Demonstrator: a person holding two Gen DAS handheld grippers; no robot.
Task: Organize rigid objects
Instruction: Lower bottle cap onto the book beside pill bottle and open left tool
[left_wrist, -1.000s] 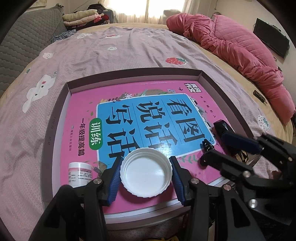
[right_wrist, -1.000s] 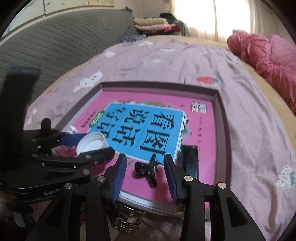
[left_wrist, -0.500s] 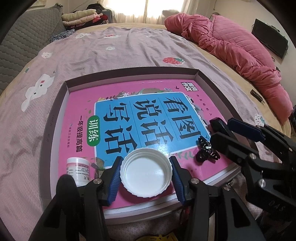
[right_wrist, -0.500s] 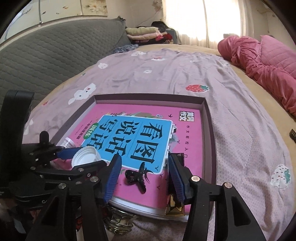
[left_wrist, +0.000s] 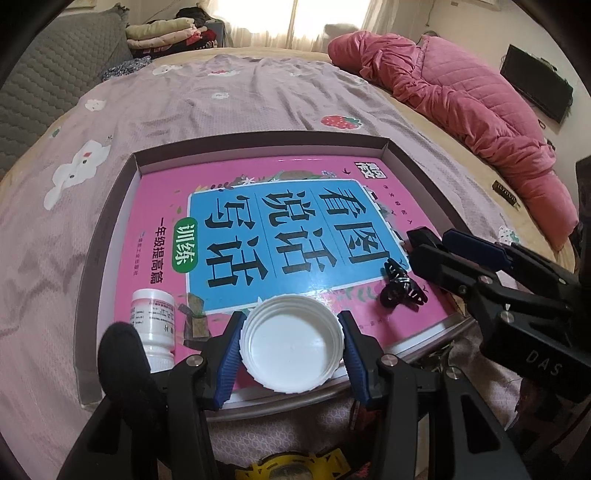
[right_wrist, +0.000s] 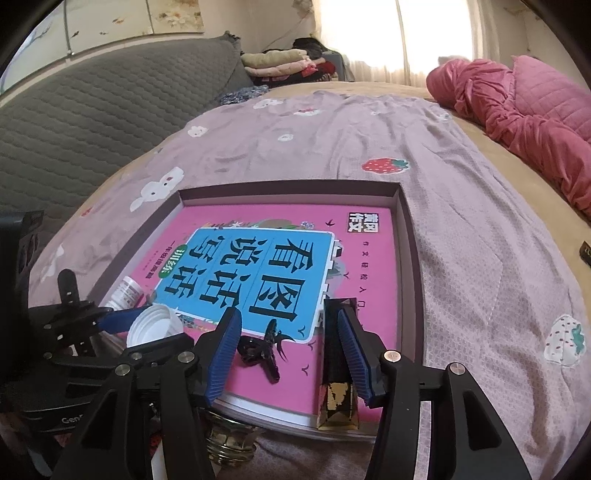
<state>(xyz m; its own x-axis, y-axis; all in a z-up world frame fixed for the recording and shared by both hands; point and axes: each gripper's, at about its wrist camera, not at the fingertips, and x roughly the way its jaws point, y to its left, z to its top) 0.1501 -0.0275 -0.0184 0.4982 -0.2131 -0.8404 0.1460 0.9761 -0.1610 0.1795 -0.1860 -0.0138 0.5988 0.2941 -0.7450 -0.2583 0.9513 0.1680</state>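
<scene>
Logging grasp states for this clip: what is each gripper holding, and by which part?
Left gripper: white lid, by opposite sides of its rim. Right gripper, jaws opening: nothing; black hair clip lies untouched between them.

Workbook (left_wrist: 258, 240): pink cover, blue title panel, black characters, green oval label. On the workbook: white cap (left_wrist: 291, 349), black hair claw (right_wrist: 260, 349). Left of the workbook: white bottle (left_wrist: 153, 325), pink-printed label. Under it: mauve bedsheet (left_wrist: 221, 107), white rabbit and red strawberry print.
</scene>
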